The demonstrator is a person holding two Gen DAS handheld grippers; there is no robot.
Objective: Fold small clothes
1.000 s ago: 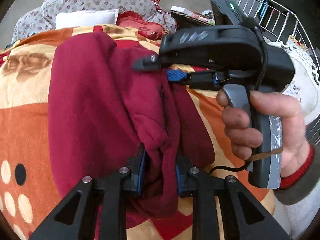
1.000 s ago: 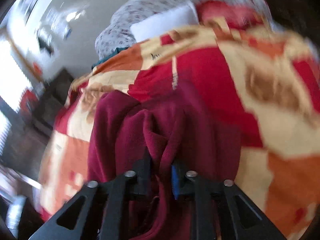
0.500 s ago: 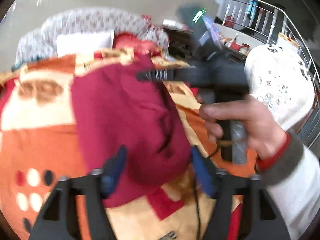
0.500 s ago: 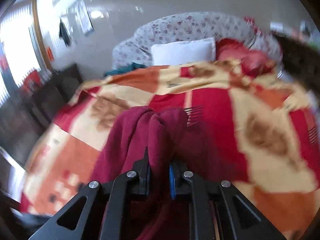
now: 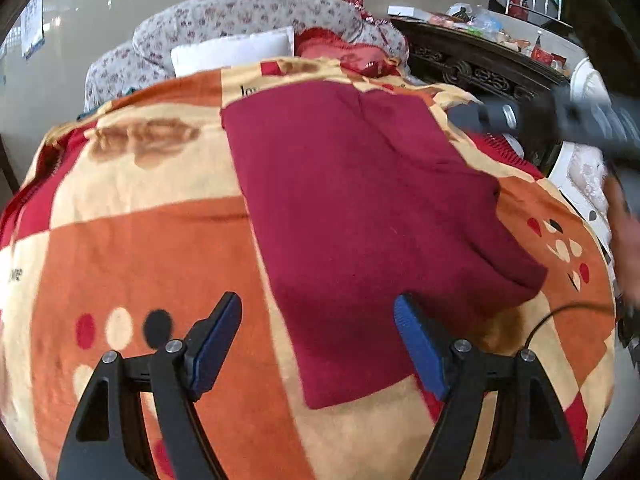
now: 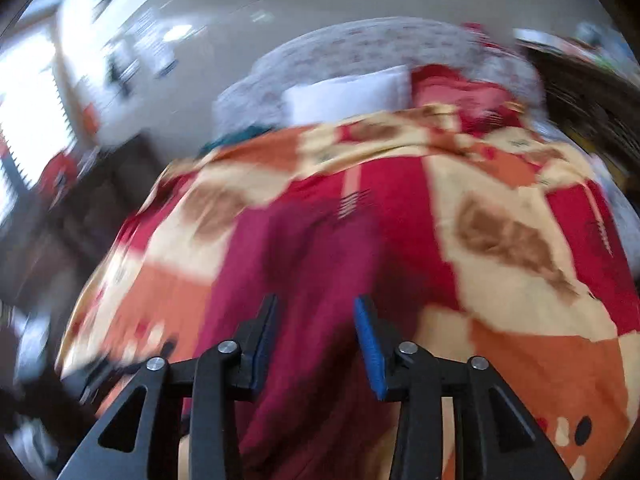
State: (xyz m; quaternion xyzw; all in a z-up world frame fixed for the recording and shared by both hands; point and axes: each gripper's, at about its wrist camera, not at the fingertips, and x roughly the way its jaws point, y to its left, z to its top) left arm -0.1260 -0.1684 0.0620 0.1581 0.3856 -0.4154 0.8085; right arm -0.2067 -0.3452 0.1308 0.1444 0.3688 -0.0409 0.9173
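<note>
A dark red knit garment (image 5: 360, 208) lies flat as a folded rectangle on the orange, red and cream patterned blanket (image 5: 132, 240). My left gripper (image 5: 318, 320) is open and empty, above the garment's near edge. The right gripper's body shows blurred at the right edge of the left wrist view (image 5: 560, 120). In the blurred right wrist view my right gripper (image 6: 315, 322) is open, with the red garment (image 6: 304, 280) lying below and between the fingers, not clamped.
A floral quilt (image 5: 248, 20), a white pillow (image 5: 232, 50) and a red cushion (image 5: 340, 50) lie at the head of the bed. A dark carved wooden cabinet (image 5: 480, 72) with clutter stands at the right. A white cloth-covered surface (image 5: 588, 168) is beyond the bed's right edge.
Both grippers were shut on the red garment and lifting it. Both have opened and let go; the garment now lies flat on the blanket, and both grippers have pulled back.
</note>
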